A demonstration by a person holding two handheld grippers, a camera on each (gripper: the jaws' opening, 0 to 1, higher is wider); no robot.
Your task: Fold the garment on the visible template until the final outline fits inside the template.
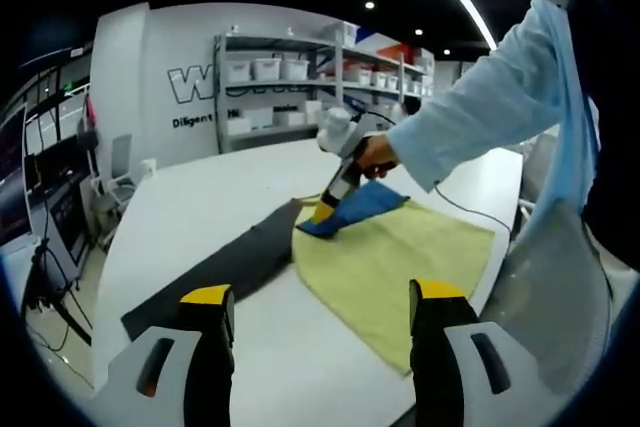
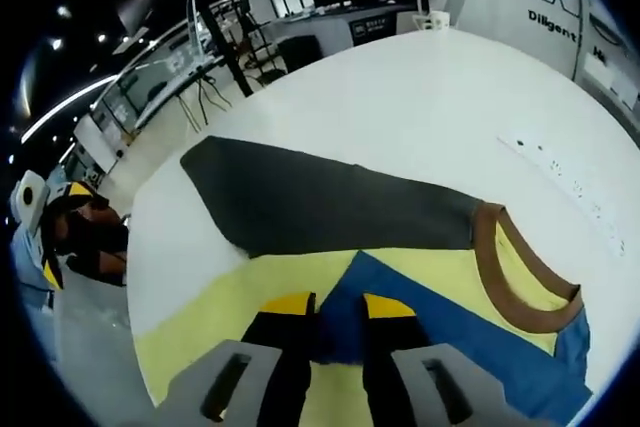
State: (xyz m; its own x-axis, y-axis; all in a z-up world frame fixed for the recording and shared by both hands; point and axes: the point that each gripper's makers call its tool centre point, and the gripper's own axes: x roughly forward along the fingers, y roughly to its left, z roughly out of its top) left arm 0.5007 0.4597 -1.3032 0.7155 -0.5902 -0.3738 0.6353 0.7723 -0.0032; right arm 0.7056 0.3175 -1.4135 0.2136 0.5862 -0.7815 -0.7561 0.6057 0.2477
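Note:
A garment lies flat on the white table: a yellow body, a dark grey sleeve stretched out to the side, and a brown collar. A blue part is folded over the yellow. My right gripper is shut on the blue part's edge. In the left gripper view it is held by a person's hand, tips down on the cloth. My left gripper hovers open above the garment's near edge, holding nothing.
A person's light blue sleeve reaches in from the right. A white power strip lies on the table past the collar. Metal shelves with white bins stand behind the table. Desks with monitors lie beyond the far edge.

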